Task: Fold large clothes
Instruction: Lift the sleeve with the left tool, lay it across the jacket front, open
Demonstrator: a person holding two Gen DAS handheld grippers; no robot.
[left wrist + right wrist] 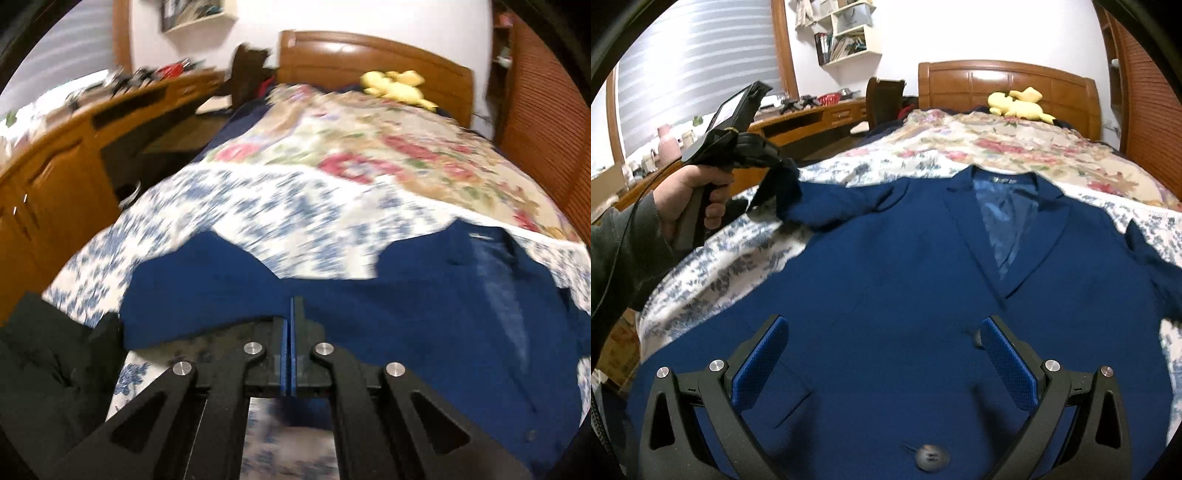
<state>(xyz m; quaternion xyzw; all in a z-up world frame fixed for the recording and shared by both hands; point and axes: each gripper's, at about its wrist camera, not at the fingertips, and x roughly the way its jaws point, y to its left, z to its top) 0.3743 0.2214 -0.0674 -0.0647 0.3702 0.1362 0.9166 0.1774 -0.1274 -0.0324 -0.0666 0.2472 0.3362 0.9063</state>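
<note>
Blazer (905, 277), navy, lies front-up and spread across the blue-and-white floral bedspread (738, 254) of the bed, collar toward the headboard (1008, 86), lining showing between the lapels. At left, a hand (692, 199) holds the left tongs (775, 192), whose fingers are pressed together on the end of the blazer's sleeve (842, 206), lifted off the bedspread; the left wrist view shows the two blue pads shut with navy cloth at their tips. At centre and right, the right tongs (882, 354) hang over the blazer's front with fingers wide apart, gripping nothing. The step in hand appears to be the first sleeve fold. The next move likely calls for carrying the sleeve inward across the chest and laying it flat. No containers hold task items; a wall shelf (846, 40) holds books, and a yellow plush toy (1019, 103) rests by the headboard.
</note>
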